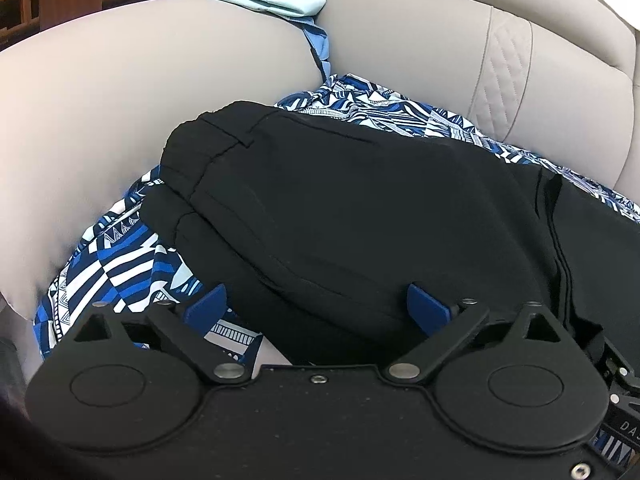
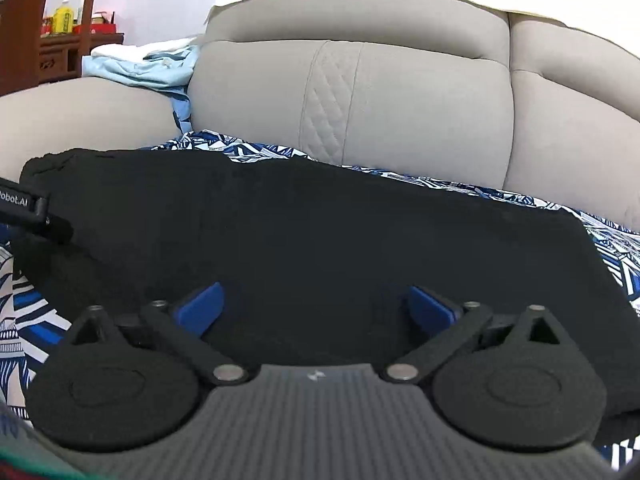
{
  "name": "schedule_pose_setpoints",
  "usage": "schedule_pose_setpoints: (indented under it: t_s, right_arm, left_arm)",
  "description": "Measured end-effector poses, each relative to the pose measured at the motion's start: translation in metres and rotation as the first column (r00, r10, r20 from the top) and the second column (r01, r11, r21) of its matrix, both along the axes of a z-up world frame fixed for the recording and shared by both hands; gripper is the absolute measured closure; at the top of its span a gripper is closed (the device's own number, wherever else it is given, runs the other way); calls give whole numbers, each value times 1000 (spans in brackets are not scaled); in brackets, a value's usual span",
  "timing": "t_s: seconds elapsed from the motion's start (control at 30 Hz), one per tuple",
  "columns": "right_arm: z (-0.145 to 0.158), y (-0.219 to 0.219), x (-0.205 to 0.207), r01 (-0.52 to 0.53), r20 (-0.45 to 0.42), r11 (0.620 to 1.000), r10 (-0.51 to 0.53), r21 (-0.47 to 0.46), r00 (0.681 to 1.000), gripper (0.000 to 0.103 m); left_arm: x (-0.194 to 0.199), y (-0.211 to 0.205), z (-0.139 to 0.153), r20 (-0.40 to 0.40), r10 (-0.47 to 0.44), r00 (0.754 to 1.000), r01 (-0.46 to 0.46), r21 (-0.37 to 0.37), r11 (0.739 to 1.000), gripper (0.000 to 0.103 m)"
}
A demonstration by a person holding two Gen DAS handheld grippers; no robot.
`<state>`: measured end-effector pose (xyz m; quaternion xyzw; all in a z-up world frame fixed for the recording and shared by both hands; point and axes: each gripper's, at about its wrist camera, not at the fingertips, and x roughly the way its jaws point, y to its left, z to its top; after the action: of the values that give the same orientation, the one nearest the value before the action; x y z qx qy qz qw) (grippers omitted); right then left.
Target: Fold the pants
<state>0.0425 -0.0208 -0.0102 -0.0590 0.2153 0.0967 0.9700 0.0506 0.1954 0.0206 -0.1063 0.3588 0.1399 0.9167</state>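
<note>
Black pants (image 1: 340, 208) lie folded into a thick flat bundle on a blue-and-white patterned cloth (image 1: 120, 268) spread over a beige sofa seat. Their waistband end points to the far left in the left wrist view. My left gripper (image 1: 318, 310) stands open, its blue pads wide apart over the near edge of the bundle and pressing on nothing. In the right wrist view the same pants (image 2: 320, 240) fill the middle. My right gripper (image 2: 316, 308) is open too, its blue pads spread above the black fabric. The left gripper's body (image 2: 28, 208) shows at that view's left edge.
The sofa backrest (image 2: 400, 112) rises just behind the pants and a padded armrest (image 1: 140, 80) bounds the left. Light blue and white clothes (image 2: 148, 66) are heaped on the armrest. Wooden furniture with a yellow bottle (image 2: 64, 16) stands far left.
</note>
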Motion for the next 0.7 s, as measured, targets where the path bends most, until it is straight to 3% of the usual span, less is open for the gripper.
schedule_pose_setpoints:
  t_s: [0.3,0.53,0.63,0.7]
  right_arm:
    - [-2,3,-1,11,13,1000,-11,-2,1000,0]
    - [-2,3,-2,15,16,1000,-15,0,1000,0]
    - [-2,3,-2,16,17,1000,-16,0,1000,0]
    - [-2,3,-2,20,19,1000,-20,0,1000,0]
  left_arm:
    - [1,4,-6,-10,16,1000,-16,-29,999,0]
    - [-7,12,-13,57,40,998,-37,-52,998,0]
    - [-13,25,-12,80,52,995,-43,-109,993,0]
    - [-18,38,-10,99,76,992,-56,-185,981,0]
